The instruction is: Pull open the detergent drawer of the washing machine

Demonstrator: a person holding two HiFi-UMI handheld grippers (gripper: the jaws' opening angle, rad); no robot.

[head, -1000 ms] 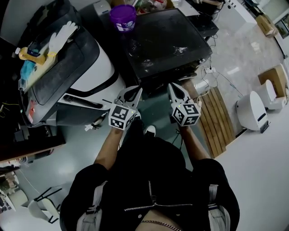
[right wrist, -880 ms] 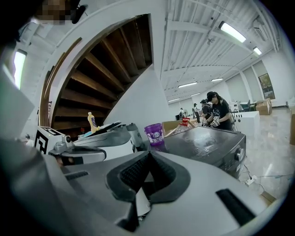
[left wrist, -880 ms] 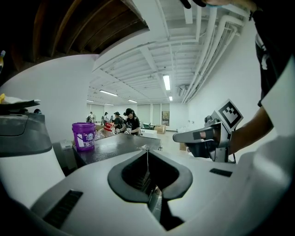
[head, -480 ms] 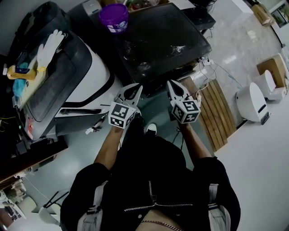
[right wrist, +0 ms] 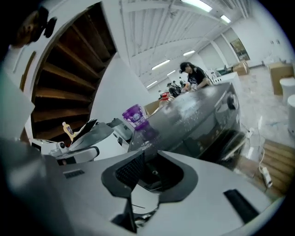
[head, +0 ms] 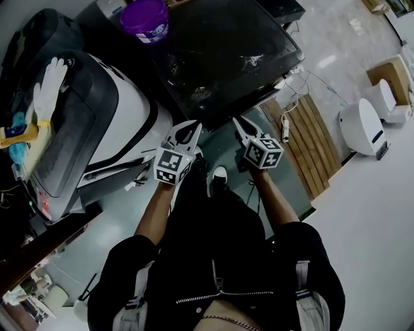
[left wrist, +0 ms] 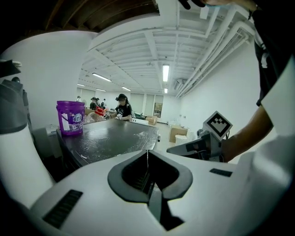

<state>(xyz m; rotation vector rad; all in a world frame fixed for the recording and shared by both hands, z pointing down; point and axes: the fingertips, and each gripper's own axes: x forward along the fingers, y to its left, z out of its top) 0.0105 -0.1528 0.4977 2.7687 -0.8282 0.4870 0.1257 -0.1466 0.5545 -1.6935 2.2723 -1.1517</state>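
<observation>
The washing machine (head: 220,52) is a dark box with a dusty black top, straight ahead in the head view. Its front (right wrist: 216,124) shows in the right gripper view, but I cannot make out the detergent drawer there. My left gripper (head: 193,127) is held in the air before the machine's near left corner, jaws shut and empty (left wrist: 147,153). My right gripper (head: 238,122) hangs beside it to the right. Its jaws (right wrist: 150,159) have just been opening and stand a little apart, with nothing between them. Neither gripper touches the machine.
A purple bucket (head: 143,18) stands on the machine's far left corner. Left of it is a white and grey appliance (head: 129,110) with a white glove (head: 48,84) on top. A wooden pallet (head: 310,149), a power strip (head: 283,132) and a white domed unit (head: 362,126) are to the right.
Both grippers have moved forward and down toward the dark machine's front. The right gripper has rolled. The head view has swung, so the machine sits higher in the picture.
</observation>
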